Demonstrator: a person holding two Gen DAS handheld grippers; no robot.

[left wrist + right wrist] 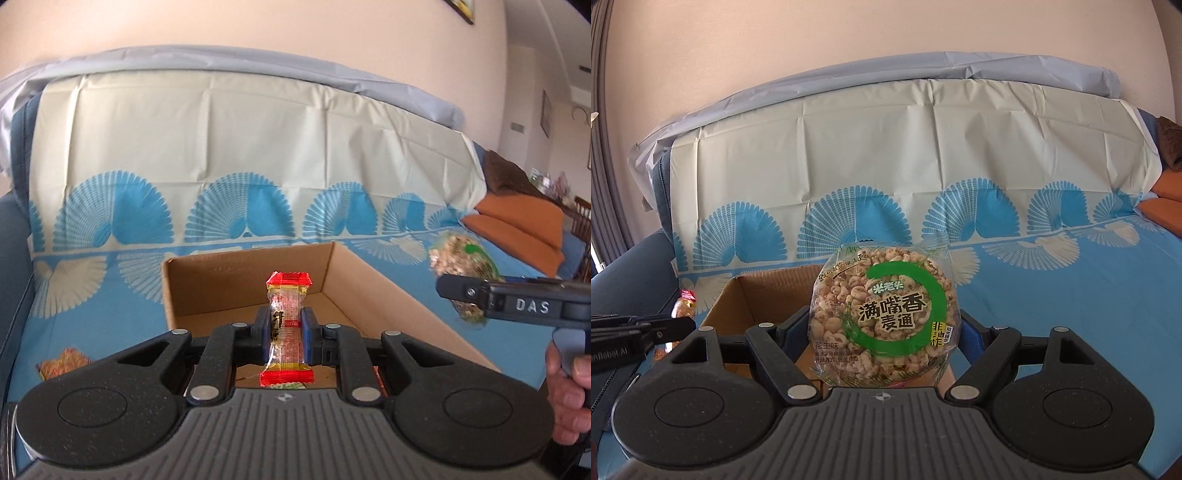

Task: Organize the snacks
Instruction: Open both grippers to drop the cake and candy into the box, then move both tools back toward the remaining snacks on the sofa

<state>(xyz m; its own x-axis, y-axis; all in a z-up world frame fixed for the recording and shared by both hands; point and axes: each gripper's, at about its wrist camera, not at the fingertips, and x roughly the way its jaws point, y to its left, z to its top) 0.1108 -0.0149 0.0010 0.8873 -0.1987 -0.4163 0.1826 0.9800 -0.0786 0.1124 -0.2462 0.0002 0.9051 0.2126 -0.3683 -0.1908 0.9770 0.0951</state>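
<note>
- Candy (287,326) sits upright in your left gripper (286,334), pinched at its clear middle between the two blue pads; its red crimped ends stick out above and below them.
- Your left jaws stand narrow, closed on that candy, and the gripper is poised over the near edge of the box (365,280).
- That box is open-topped brown cardboard, standing on the blue-and-cream cloth (229,147) that covers the sofa seat and back.
- Through the gap below the held candy you can see a little more wrapper inside the box, too hidden to identify.
- Your right gripper (884,325) holds the round puffed-grain pack (884,314) edge-on between its fingers, with the printed face and green ring turned toward the camera.
- Your right jaws stand wide, spread across the pack's full width, and the pads press its sides.
- From the left wrist view, the pack (463,258) hangs to the right of the box, above the cloth, with a right finger (458,290) crossing in front of it and your hand (567,398) on the handle.
- From the right wrist view, the box (738,306) lies behind and left of the pack, and a left finger (670,328) reaches in from the left edge with the candy (685,306) at its tip.
- One more snack packet (61,363) lies on the cloth left of the box, well apart from both grippers.
</note>
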